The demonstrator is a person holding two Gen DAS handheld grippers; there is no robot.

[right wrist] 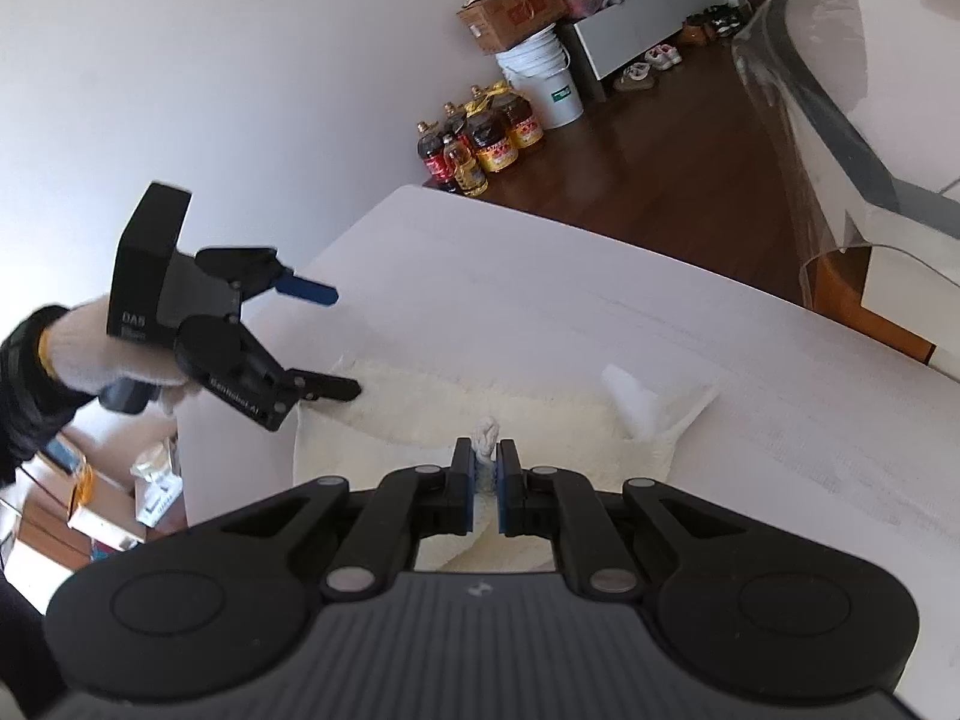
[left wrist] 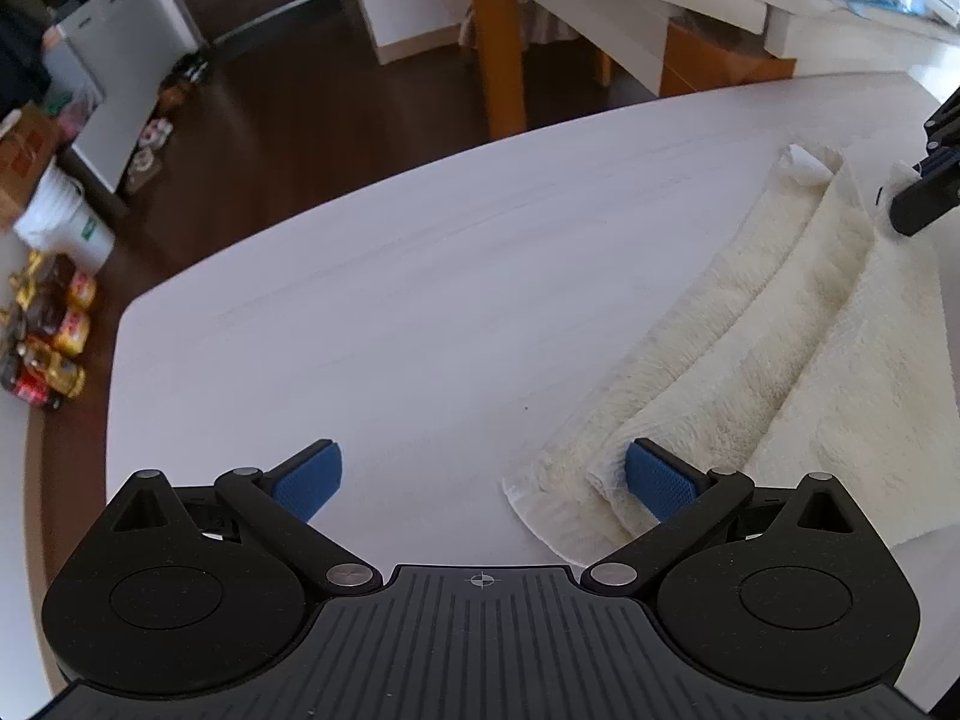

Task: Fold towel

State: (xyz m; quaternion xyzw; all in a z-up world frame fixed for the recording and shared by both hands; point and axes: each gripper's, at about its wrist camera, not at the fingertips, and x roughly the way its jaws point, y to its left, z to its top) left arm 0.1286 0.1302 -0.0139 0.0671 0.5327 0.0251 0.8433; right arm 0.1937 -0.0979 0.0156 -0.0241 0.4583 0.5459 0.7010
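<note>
Right gripper (right wrist: 486, 474) pinches a towel (left wrist: 780, 348) corner, probably to carry it over; left gripper (left wrist: 483, 474) gapes wide and empty beside the towel's near edge, likely ready to grasp.

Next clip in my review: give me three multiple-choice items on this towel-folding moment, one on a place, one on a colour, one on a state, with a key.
1. Where does the towel lie?
A. on the white table
B. on the dark floor
C. in the white bucket

2. What colour are the pads on the left hand-held gripper?
A. red
B. blue
C. yellow

3. How is the right hand-held gripper?
A. wide open above the table
B. shut on the towel
C. shut on a bottle

Key:
1 A, the cream cloth is spread on the tabletop in both views.
2 B, both pads show blue in the left wrist view.
3 B, a pinch of cloth sticks up between its closed fingers, while the left one stands open.
</note>
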